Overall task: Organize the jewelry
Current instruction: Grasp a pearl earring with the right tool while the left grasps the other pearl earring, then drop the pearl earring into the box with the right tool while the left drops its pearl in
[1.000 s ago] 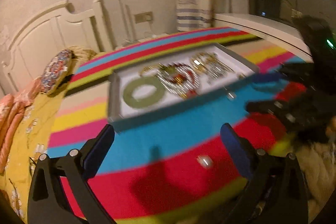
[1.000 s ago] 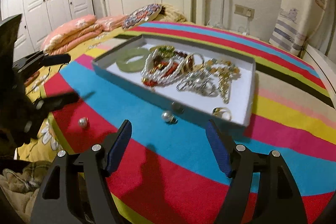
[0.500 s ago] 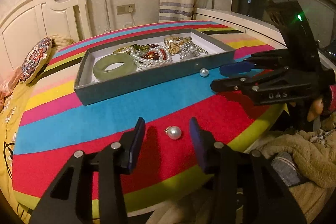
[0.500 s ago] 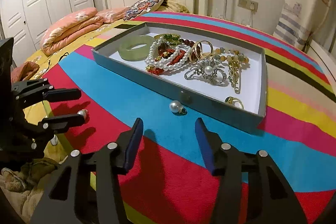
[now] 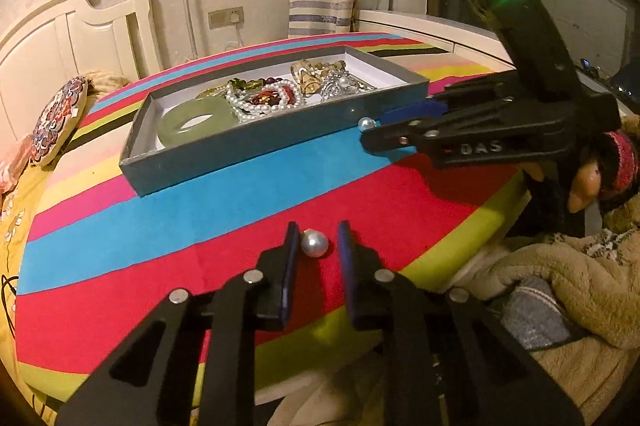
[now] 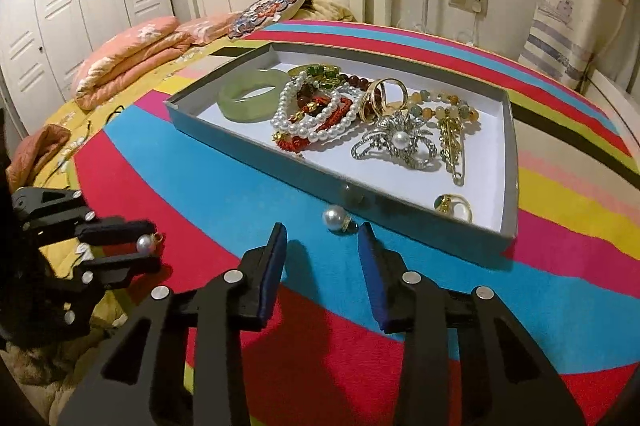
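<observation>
A grey tray (image 5: pixel 256 146) (image 6: pixel 508 162) on the striped round table holds a green jade bangle (image 5: pixel 194 120) (image 6: pixel 252 94), pearl strands (image 6: pixel 316 114), a silver brooch (image 6: pixel 396 142), gold rings and a beaded chain. One pearl earring (image 5: pixel 314 243) (image 6: pixel 146 244) lies on the red stripe between the fingers of my left gripper (image 5: pixel 316 246) (image 6: pixel 138 244), which is narrowly open around it. A second pearl earring (image 6: pixel 335 217) (image 5: pixel 366 123) lies against the tray's front wall, just ahead of my open right gripper (image 6: pixel 322 246) (image 5: pixel 374 128).
The table (image 5: pixel 200 194) has a striped cloth; its yellow-green edge is close below my left gripper. A bed with orange quilts (image 6: pixel 128 54) and a patterned cushion (image 5: pixel 58 118) lies beyond. A fleecy blanket (image 5: pixel 560 286) lies below the table at right.
Both grippers have moved forward and narrowed. The left one now brackets the near pearl earring closely. The right one has come up to the earring by the tray.
</observation>
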Motion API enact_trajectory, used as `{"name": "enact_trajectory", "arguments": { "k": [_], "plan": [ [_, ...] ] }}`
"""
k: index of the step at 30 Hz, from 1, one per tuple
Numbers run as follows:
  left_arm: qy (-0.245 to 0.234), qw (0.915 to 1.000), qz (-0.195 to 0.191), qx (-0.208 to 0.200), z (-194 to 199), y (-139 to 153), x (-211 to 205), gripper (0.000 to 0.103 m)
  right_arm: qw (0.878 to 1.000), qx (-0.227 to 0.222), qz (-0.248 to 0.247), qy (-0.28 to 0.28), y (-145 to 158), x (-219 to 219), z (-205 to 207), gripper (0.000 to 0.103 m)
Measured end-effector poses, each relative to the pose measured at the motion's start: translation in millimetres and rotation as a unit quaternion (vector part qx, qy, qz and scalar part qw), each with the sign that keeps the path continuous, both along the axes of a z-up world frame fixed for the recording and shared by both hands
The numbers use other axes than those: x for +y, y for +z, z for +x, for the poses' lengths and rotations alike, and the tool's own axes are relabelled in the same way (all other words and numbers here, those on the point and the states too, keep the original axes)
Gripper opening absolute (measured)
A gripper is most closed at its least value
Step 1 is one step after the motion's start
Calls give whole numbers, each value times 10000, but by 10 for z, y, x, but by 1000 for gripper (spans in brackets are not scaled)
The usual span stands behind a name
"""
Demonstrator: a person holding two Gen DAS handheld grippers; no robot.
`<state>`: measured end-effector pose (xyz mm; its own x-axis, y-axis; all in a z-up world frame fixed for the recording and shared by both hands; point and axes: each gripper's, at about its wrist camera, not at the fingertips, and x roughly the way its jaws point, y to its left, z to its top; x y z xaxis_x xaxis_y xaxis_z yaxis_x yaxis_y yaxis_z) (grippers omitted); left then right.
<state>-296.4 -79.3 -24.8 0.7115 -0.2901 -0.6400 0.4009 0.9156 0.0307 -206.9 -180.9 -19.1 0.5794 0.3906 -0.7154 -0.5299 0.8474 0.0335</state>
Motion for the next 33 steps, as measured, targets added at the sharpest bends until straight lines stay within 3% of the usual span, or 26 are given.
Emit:
{"name": "enact_trajectory", "arguments": {
  "k": [7, 11, 33],
  "plan": [
    [-4, 10000, -89, 6, 0, -2, 26, 16, 9996, -88, -210, -134, -9, 86, 22, 35],
    [3, 9999, -106, 10, -1, -3, 34, 14, 9995, -123, -226, -207, -11, 61, 37, 17],
    [106, 9999, 24, -74, 66, 102, 33, 14, 9989, -442, 20, -133, 160, -72, -129, 17]
  ]
}}
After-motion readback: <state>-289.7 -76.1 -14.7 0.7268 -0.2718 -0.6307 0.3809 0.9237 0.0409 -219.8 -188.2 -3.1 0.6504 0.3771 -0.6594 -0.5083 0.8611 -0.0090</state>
